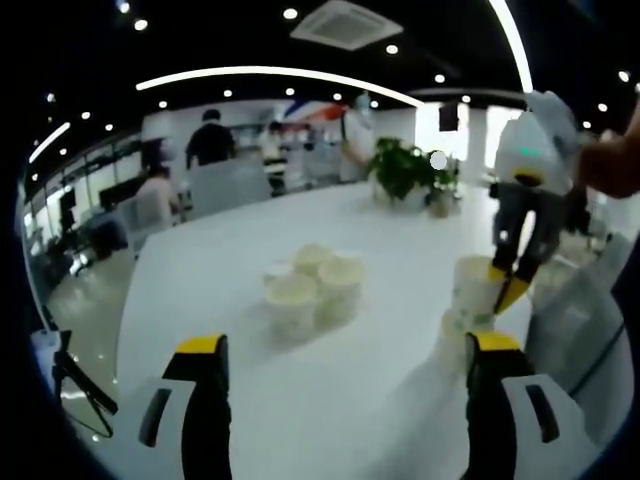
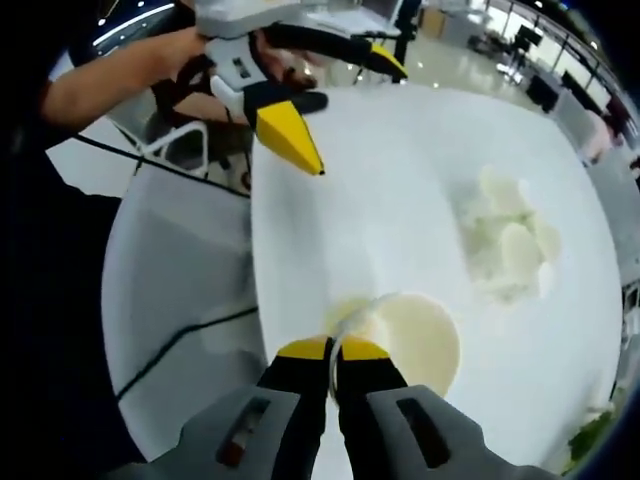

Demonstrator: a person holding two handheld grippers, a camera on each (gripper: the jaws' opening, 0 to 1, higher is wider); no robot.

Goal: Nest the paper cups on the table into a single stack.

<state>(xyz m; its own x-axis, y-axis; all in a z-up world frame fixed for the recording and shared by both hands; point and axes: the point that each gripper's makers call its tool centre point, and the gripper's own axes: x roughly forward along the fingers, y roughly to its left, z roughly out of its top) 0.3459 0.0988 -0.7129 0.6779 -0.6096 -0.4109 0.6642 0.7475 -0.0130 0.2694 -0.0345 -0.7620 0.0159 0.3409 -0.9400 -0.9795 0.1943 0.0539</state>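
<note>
Left gripper (image 1: 340,375) stands wide, its two yellow-tipped jaws well apart with only bare white worktop (image 1: 220,290) between them. Ahead of it, near the middle of the worktop, sits a cluster of loose paper cups (image 1: 312,285), upright and touching one another. Further right in the left gripper view, the right gripper (image 1: 505,278) comes down onto a held cup (image 1: 475,285) that appears to sit above a lower cup (image 1: 455,340) at the worktop's near right edge; whether the two are already seated one inside the other cannot be told.

In the right gripper view the same grip is plainer: the right gripper (image 2: 335,350) has its jaws pinched narrow on the near rim of the held cup (image 2: 405,340), one jaw inside the wall and one outside. The left gripper (image 2: 345,105) shows at the upper left with its jaws spread, held by a hand (image 2: 190,60), and the loose cups (image 2: 510,245) lie to the right.

The step in hand looks like seating this cup into the one below. To do it well, the cup should stay upright and centred over the lower mouth, then go straight down; a rim pinch can dent thin paper, so the squeeze should stay light. The free gripper could steady the lower cup, which stands close to the edge and might tip.

No brand, label or writing can be read on the cups or the worktop.
</note>
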